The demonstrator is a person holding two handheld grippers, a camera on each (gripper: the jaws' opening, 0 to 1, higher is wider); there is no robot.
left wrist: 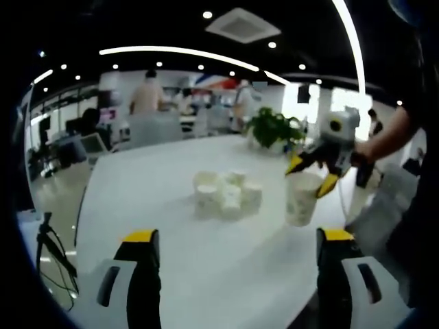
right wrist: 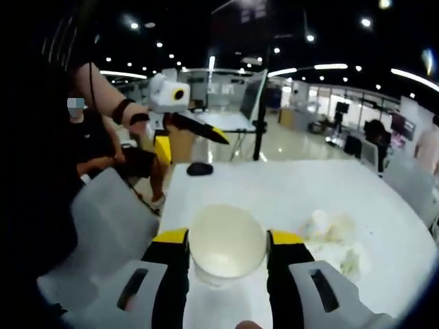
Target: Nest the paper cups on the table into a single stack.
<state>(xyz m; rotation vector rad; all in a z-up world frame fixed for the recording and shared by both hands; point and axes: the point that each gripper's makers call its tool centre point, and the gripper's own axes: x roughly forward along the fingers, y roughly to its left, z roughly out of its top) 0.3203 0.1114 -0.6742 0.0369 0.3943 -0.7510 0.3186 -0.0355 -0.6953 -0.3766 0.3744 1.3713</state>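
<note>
A cluster of several white paper cups [left wrist: 226,195] stands near the middle of the white table [left wrist: 158,205]; the same cluster [right wrist: 336,240] lies to the right in the right gripper view. My right gripper [right wrist: 226,240] is shut on one paper cup [right wrist: 227,247], whose open mouth faces the camera. From the left gripper view that held cup [left wrist: 302,197] hangs upright above the table's right side in the right gripper [left wrist: 312,177]. My left gripper [left wrist: 236,236] is open with nothing between its jaws, short of the cluster. It appears raised at the left as the left gripper [right wrist: 195,130].
A potted green plant [left wrist: 276,129] stands at the table's far end. A dark small object [right wrist: 199,168] lies on the table's far corner. Chairs [right wrist: 103,219] stand beside the table, a tripod [right wrist: 259,116] beyond it. People stand in the background office.
</note>
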